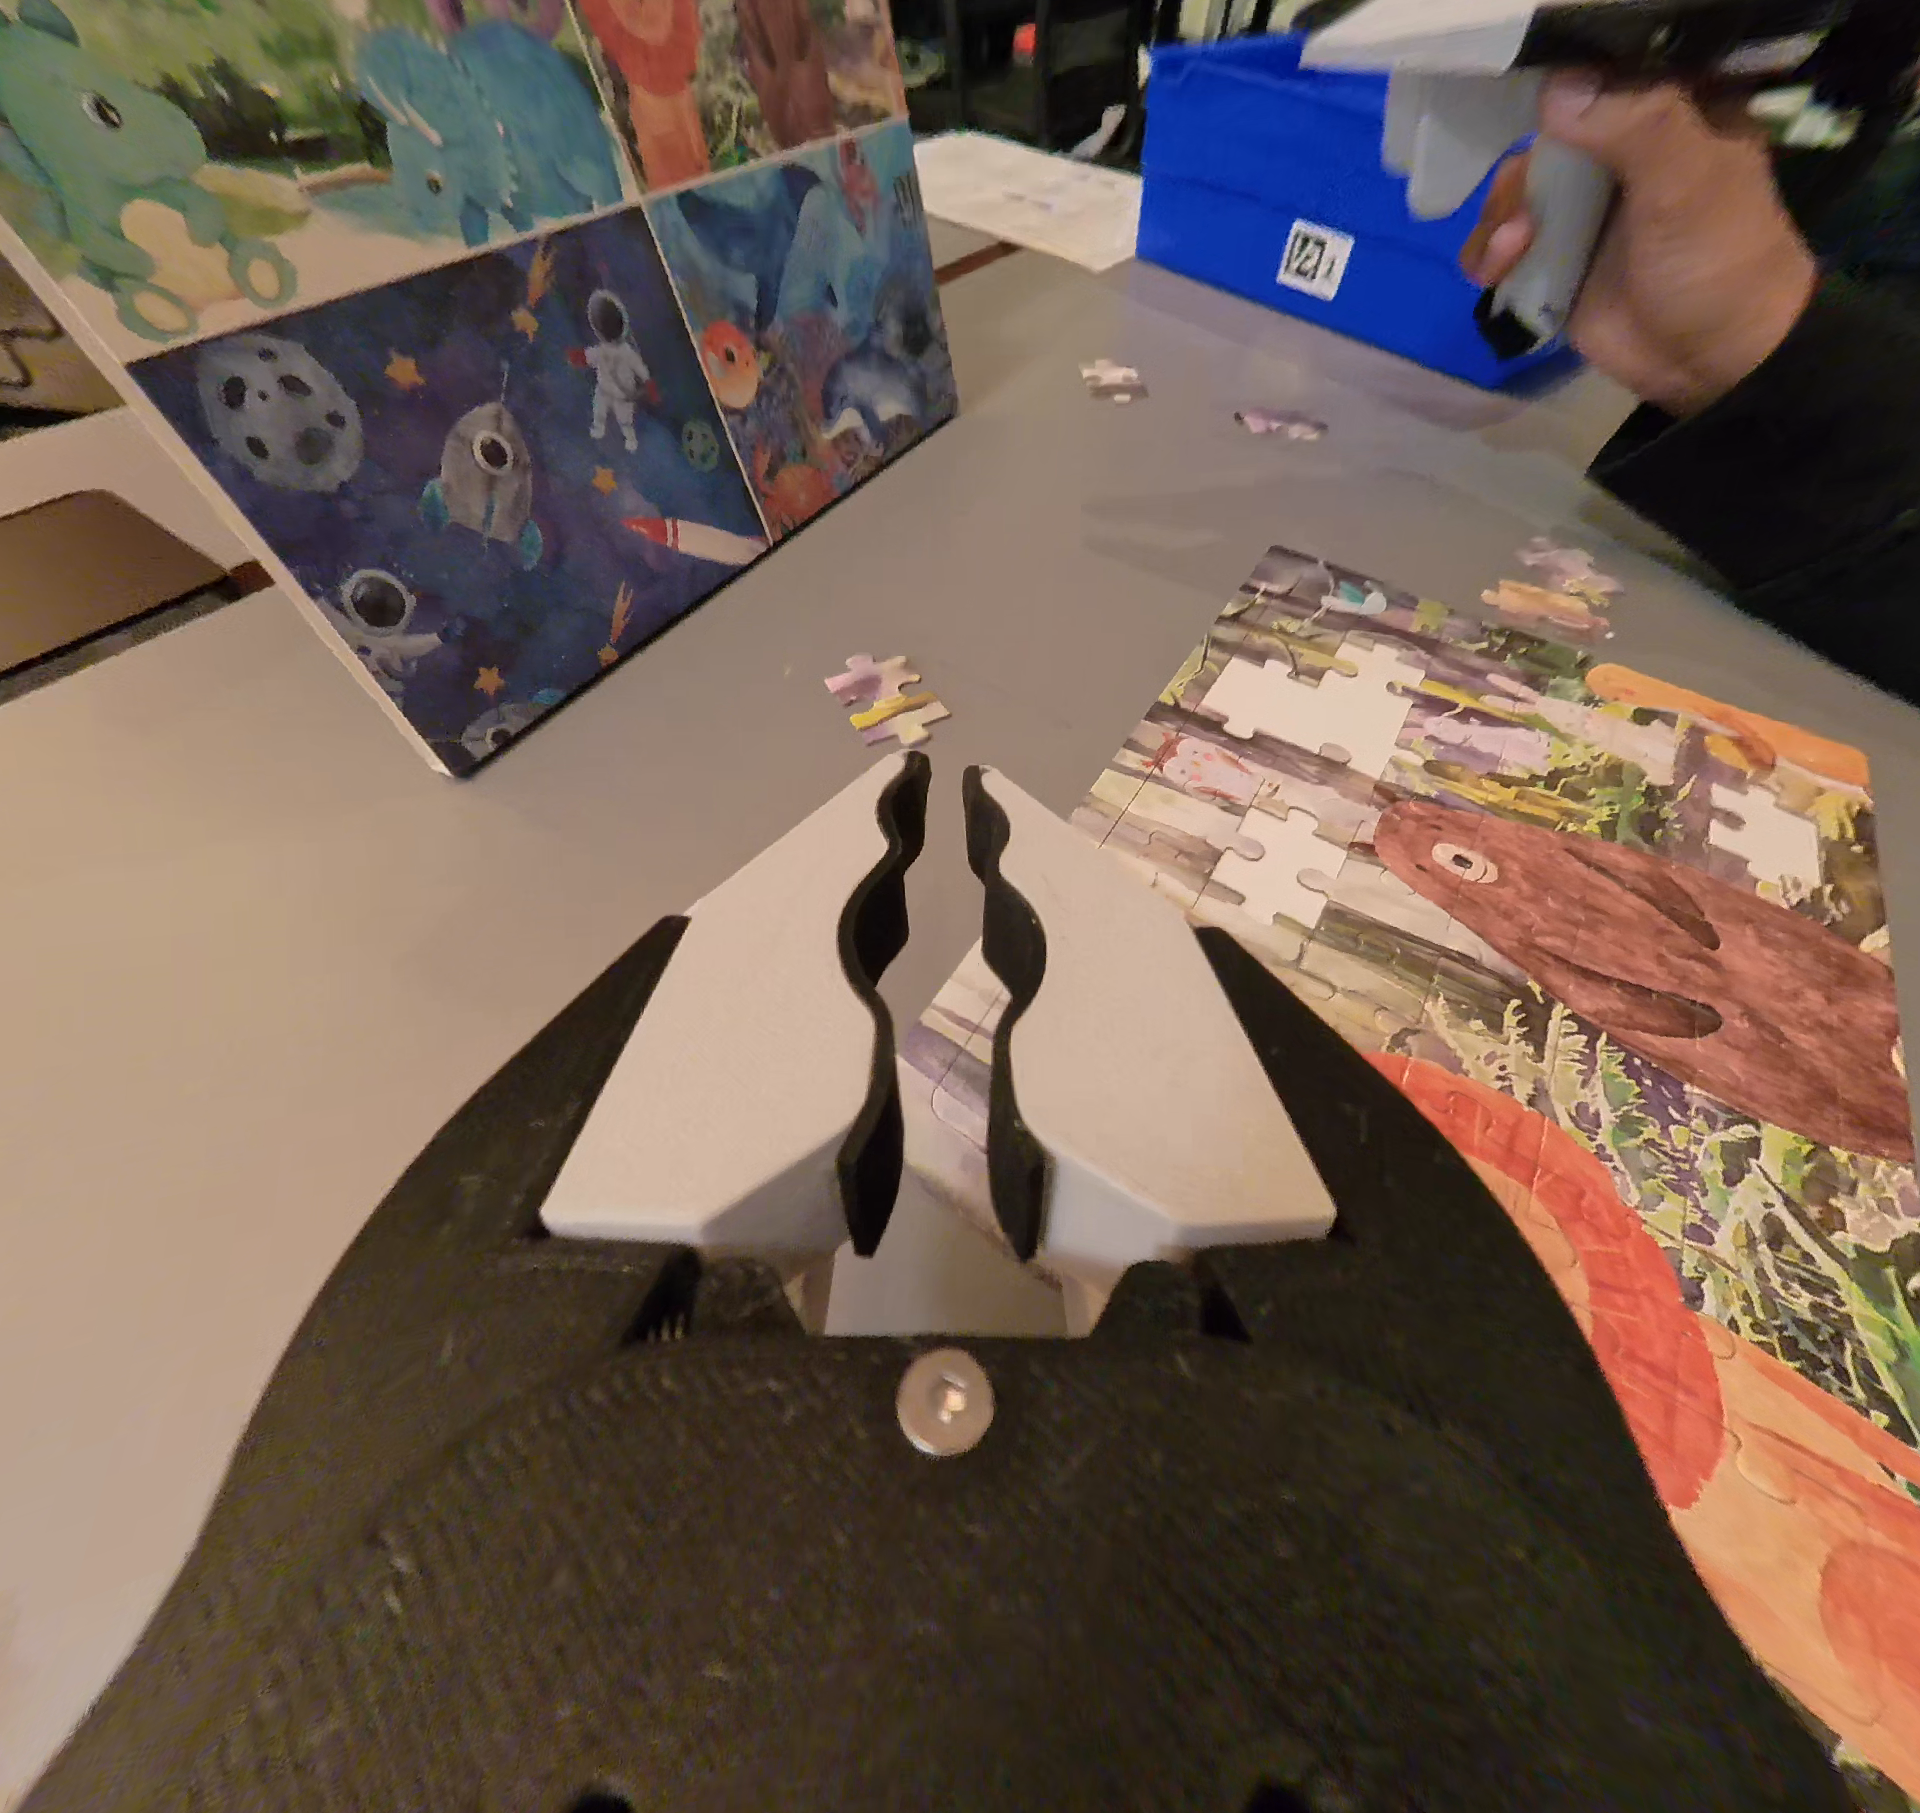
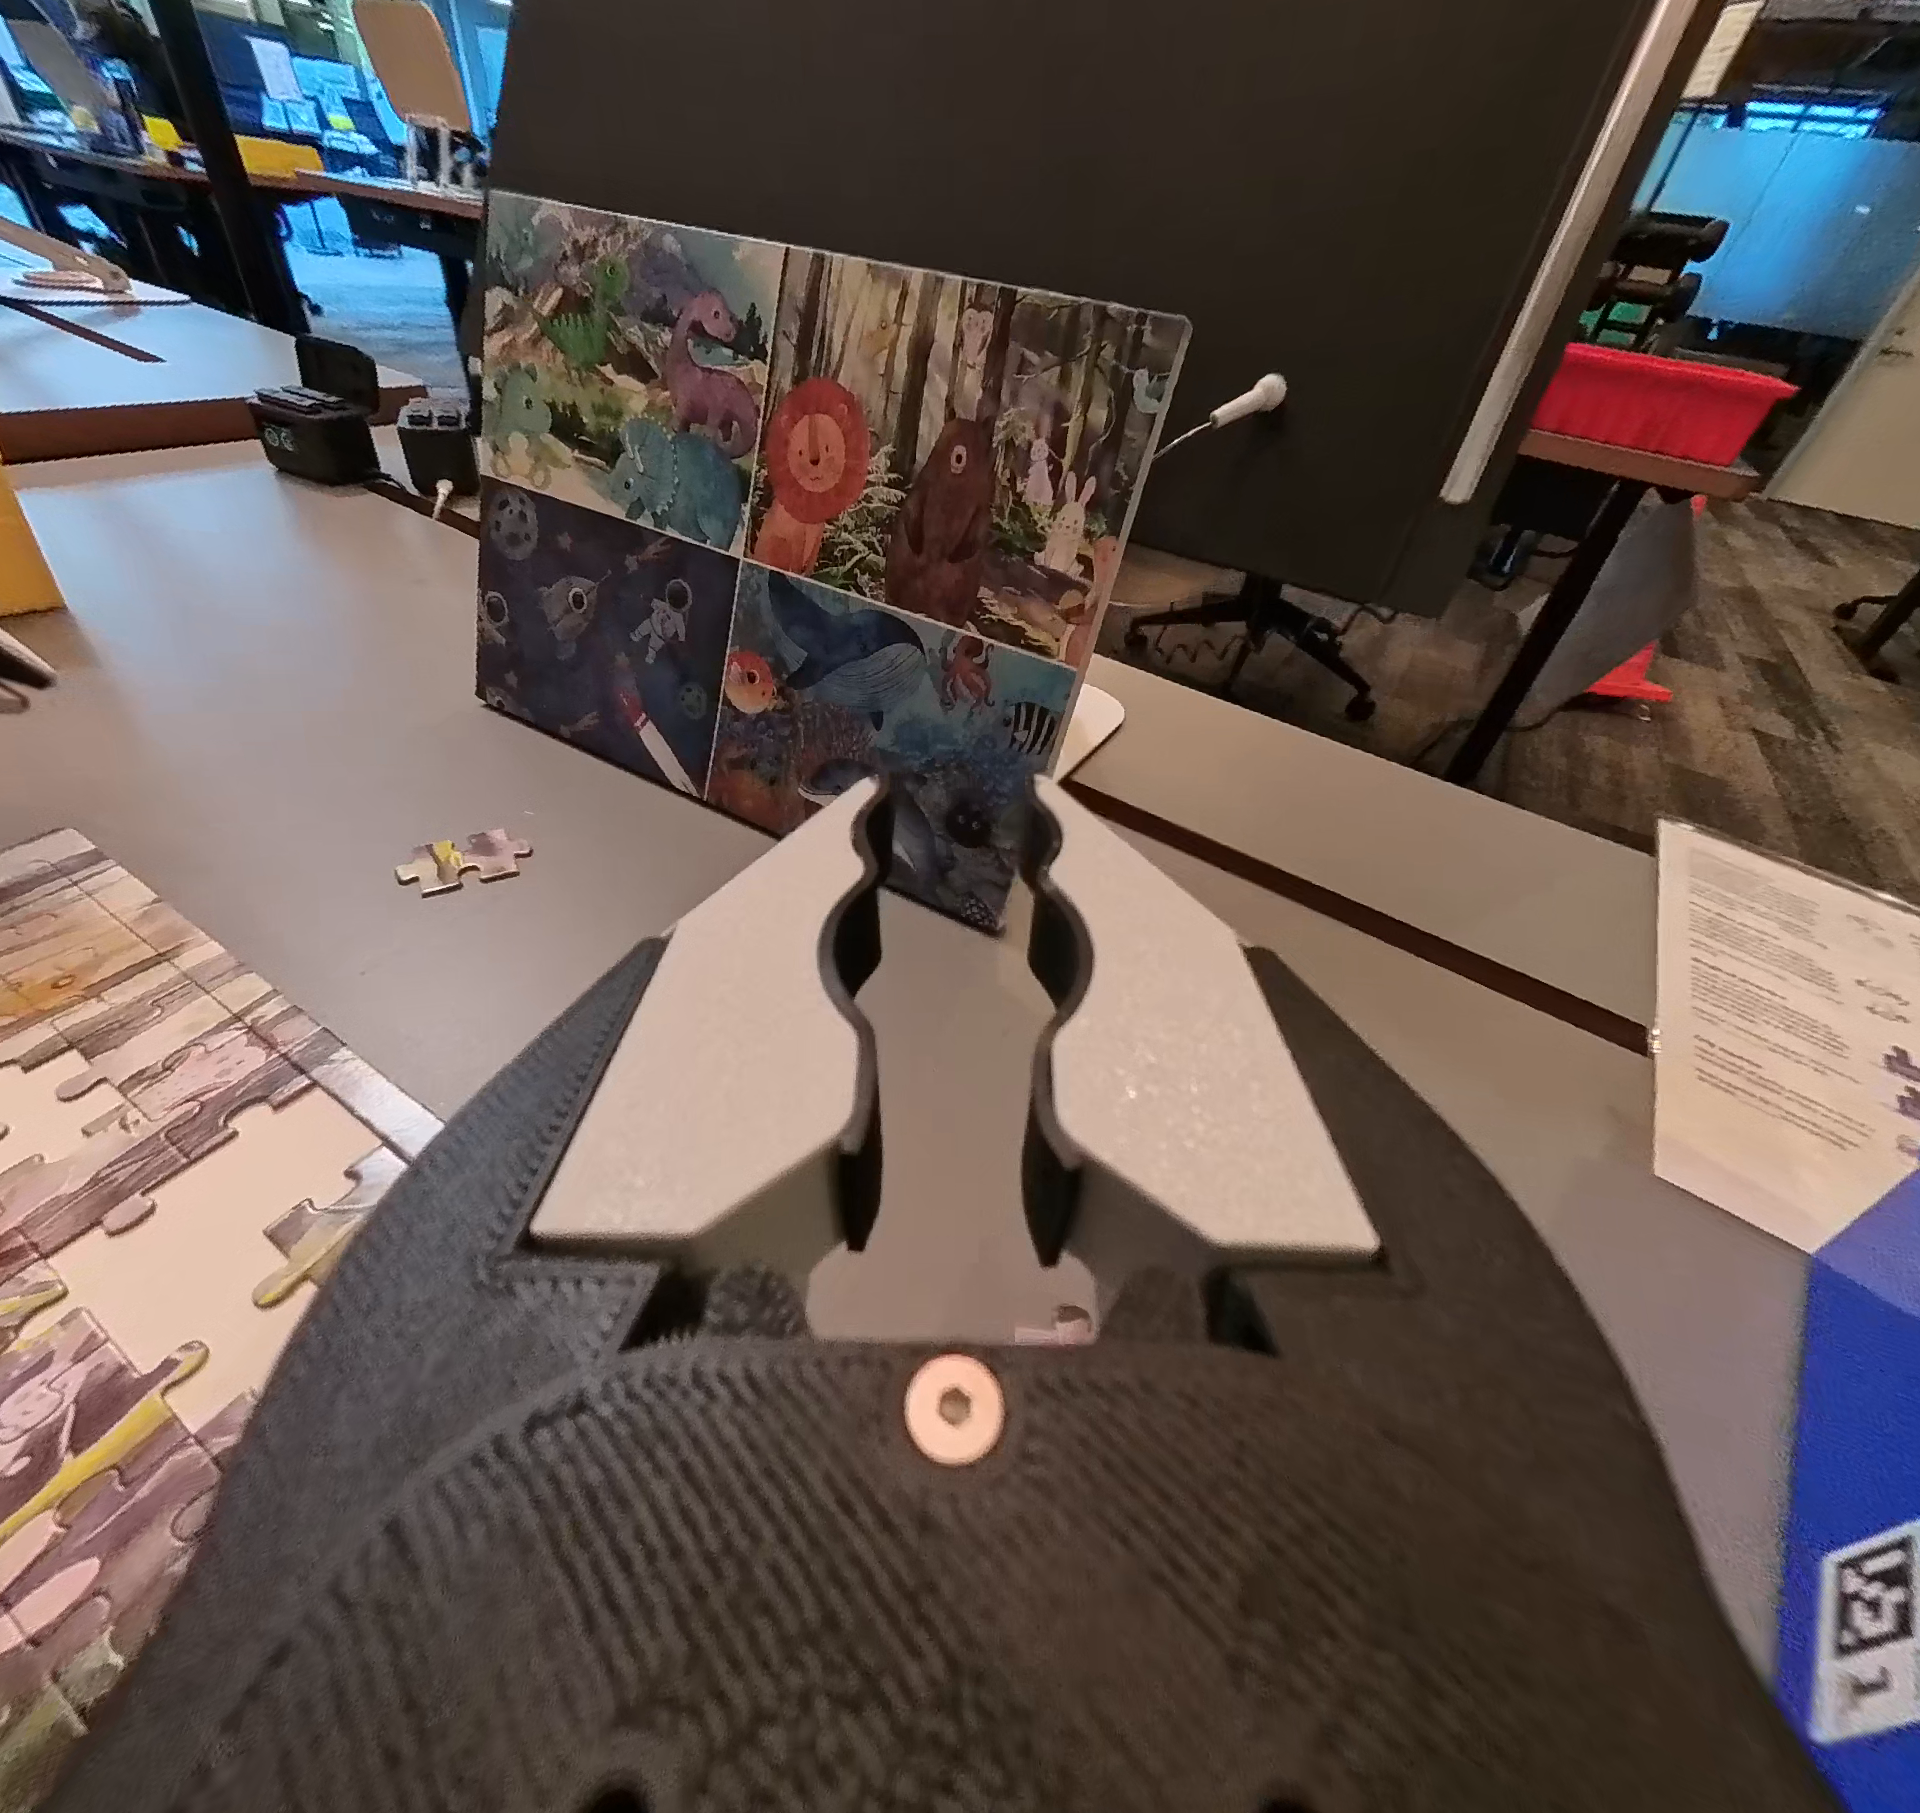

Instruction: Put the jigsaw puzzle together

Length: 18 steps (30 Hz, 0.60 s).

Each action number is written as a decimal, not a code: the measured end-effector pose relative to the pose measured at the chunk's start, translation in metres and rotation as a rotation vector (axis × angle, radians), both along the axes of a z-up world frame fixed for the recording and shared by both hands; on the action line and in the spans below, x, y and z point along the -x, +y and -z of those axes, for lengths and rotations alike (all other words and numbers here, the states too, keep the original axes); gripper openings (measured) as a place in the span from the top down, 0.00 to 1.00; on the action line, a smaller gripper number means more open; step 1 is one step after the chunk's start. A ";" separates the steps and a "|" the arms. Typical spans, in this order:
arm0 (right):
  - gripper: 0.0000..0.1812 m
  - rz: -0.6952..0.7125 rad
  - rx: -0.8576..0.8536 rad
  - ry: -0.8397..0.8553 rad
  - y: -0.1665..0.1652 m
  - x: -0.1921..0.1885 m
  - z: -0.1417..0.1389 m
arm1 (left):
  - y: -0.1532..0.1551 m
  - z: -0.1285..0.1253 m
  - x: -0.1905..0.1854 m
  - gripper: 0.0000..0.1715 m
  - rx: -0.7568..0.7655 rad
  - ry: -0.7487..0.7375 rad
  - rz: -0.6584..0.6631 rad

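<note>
- On my far left stands one picture board (image 1: 499, 309), propped at a lean on the grey table (image 1: 312, 932); it carries four painted scenes. My right wrist view shows all four squarely, my left wrist view only at a slant.
- I count one loose piece (image 1: 885, 699) just ahead of my left gripper (image 1: 943, 776), and at least four more scattered farther back, two of them (image 1: 1112, 379) (image 1: 1280, 424) near the blue bin (image 1: 1299, 205). My right wrist view shows only the one piece (image 2: 462, 860).
- My left gripper's fingers stand slightly apart with nothing between them, above the puzzle's near-left edge.
- The jigsaw puzzle (image 1: 1558, 984) lies flat on the table to the right, its long axis running from near-right away to far-left. I count three white gaps in my left view.
- My right gripper (image 2: 956, 807) has its fingers spread and empty; only my left view shows the hand (image 1: 1652, 236) holding it, up by the bin.
</note>
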State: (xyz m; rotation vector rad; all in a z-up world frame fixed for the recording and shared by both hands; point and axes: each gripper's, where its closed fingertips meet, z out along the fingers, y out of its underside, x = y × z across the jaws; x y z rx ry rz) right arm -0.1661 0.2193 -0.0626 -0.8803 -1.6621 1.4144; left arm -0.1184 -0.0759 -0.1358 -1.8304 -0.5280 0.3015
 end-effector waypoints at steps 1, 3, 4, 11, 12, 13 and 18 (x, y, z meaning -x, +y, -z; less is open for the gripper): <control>0.88 -0.004 0.009 -0.001 0.000 0.001 0.002 | -0.001 -0.003 0.000 0.97 -0.026 0.004 0.005; 0.88 -0.012 0.020 -0.002 -0.002 0.001 0.006 | -0.002 -0.007 0.000 0.97 -0.077 0.008 0.011; 0.88 -0.017 0.019 0.002 -0.003 0.001 0.007 | -0.002 -0.010 -0.001 0.97 -0.098 0.012 0.015; 0.89 -0.037 -0.069 0.004 -0.017 0.002 0.018 | -0.005 -0.016 0.000 0.96 -0.100 0.096 -0.010; 0.89 -0.042 -0.077 0.001 -0.019 0.003 0.019 | -0.005 -0.016 0.000 0.96 -0.098 0.101 -0.010; 0.89 -0.046 -0.081 -0.003 -0.021 0.002 0.020 | -0.005 -0.016 0.000 0.96 -0.096 0.103 -0.010; 0.89 -0.055 -0.090 -0.011 -0.025 0.003 0.023 | -0.004 -0.012 0.001 0.96 -0.088 0.091 -0.007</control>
